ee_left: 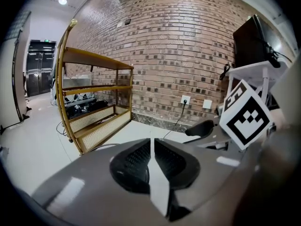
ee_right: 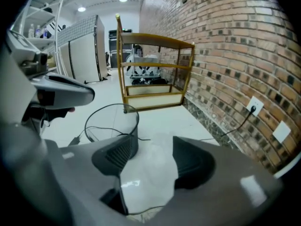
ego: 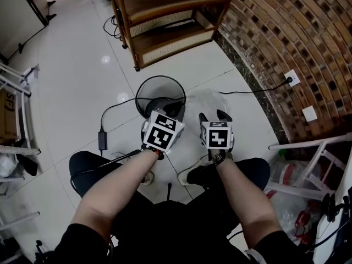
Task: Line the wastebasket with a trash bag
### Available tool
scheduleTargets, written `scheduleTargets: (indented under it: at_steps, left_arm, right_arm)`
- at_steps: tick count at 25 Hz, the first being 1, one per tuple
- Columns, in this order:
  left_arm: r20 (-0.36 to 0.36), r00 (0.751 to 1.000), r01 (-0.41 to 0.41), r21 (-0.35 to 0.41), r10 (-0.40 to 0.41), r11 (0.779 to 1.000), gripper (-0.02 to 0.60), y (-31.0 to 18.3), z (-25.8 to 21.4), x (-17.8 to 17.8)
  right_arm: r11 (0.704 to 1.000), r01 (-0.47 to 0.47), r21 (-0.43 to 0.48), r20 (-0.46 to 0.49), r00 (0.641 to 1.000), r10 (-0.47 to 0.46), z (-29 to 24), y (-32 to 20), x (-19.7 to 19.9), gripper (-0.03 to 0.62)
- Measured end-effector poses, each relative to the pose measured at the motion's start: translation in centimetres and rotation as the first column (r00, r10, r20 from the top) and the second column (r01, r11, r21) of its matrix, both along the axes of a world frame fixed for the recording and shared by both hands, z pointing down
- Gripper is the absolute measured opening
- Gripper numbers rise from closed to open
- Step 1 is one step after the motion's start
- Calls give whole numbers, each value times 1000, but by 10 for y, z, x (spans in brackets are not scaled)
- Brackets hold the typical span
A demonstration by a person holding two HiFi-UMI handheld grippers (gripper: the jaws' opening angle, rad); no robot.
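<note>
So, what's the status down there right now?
Left gripper shut. Right gripper open, trash bag between its jaws. Wastebasket not yet lined. Cable on floor beside it.

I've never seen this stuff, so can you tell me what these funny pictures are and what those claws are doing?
A person holds a two-jaw gripper in each hand. One picture comes from a camera on their head, looking down; the other two from cameras on the grippers. A bin stands on the floor. The left gripper is shut on the bag; the right gripper is open, with bag between its jaws.
</note>
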State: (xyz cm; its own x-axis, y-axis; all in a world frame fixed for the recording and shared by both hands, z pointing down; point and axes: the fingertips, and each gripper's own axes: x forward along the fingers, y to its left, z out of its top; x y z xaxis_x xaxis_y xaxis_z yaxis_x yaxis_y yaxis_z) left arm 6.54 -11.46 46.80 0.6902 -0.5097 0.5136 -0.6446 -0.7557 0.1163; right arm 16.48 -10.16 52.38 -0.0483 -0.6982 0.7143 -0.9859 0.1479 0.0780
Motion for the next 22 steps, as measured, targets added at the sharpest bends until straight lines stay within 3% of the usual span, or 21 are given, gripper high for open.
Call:
scheduleTargets:
  at_steps: [9,22]
  left_arm:
    - [29,1000,9,-28,-9,1000,14,-14,25,15]
    - [54,998,44,-79,-40,996,23,-36,56,22]
  right_arm:
    - [995,17,-99,-134,991,-30,46,-13,15,299]
    - [979,21,-202,-226,972,-67,106,-37,33,302]
